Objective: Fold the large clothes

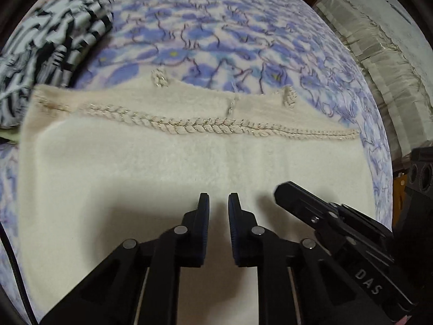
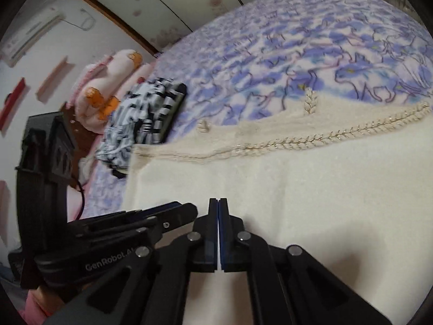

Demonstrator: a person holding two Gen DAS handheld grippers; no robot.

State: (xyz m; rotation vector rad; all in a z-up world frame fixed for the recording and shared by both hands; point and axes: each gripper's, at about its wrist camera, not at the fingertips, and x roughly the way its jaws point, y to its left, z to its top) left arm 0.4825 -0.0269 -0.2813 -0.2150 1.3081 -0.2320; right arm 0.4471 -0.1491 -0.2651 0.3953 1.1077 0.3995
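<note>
A large cream fleece garment (image 1: 167, 162) with a braided gold-thread trim (image 1: 205, 130) lies spread flat on the bed; it also shows in the right wrist view (image 2: 297, 184). My left gripper (image 1: 218, 203) hovers over the near part of the garment, jaws slightly apart and empty. My right gripper (image 2: 218, 205) is over the same cloth, jaws pressed together with nothing visible between them. The right gripper shows in the left wrist view (image 1: 311, 205) just to the right of the left one. The left gripper shows in the right wrist view (image 2: 151, 219) at lower left.
The bed carries a blue and white floral blanket (image 1: 216, 35). A black and white patterned garment (image 1: 46, 54) lies folded at the far left, also in the right wrist view (image 2: 143, 119). Pink plush toys (image 2: 108, 81) sit beyond it. Stacked grey bedding (image 1: 379, 62) stands at the right.
</note>
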